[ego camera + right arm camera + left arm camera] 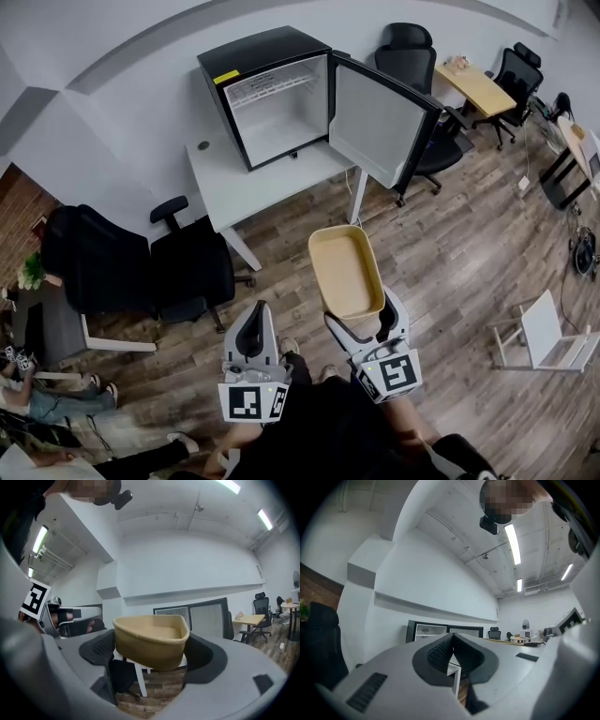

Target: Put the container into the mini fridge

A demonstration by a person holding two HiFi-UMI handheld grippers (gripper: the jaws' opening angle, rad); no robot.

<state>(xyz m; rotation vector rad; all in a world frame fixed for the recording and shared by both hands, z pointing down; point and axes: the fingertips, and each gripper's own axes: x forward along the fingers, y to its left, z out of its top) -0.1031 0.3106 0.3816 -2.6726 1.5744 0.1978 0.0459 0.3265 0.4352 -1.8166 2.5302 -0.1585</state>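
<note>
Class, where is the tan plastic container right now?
In the head view, the tan plastic container is held in the right gripper, above the wooden floor.

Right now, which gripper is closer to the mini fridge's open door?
Right. The right gripper, clamped on the tan container, is almost straight below the open door in the head view. The left gripper, shut and empty, sits level with it but further left.

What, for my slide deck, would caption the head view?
Right gripper holds a tan container before the open mini fridge on a white table; left gripper shut, empty.
</note>
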